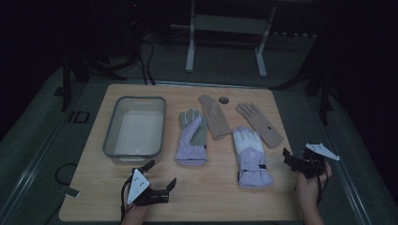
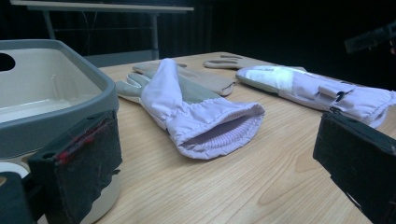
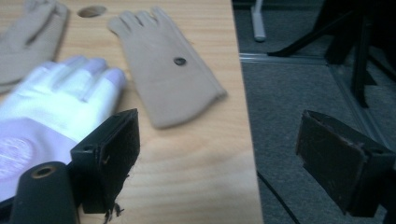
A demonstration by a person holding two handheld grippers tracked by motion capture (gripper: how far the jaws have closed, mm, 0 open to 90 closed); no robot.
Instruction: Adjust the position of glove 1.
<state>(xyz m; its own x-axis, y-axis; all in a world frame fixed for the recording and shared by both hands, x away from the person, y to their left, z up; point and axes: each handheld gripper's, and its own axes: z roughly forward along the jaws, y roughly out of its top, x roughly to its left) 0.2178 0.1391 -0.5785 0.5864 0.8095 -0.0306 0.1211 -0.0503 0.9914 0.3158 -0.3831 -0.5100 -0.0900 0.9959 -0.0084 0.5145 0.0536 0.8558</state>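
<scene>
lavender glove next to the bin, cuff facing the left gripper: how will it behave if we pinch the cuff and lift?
Probably floppy: the lavender glove lies limp on the table, so fingers would likely dangle. The gathered cuff gapes open, so the open left gripper may catch one layer only. Likely light, and could drag rather than lift cleanly.

Dim room, grey carpet (image 1: 37, 122)

The grey bin (image 2: 42, 100) and the white-lilac glove (image 3: 42, 121) are cut off by the left edge.
</scene>
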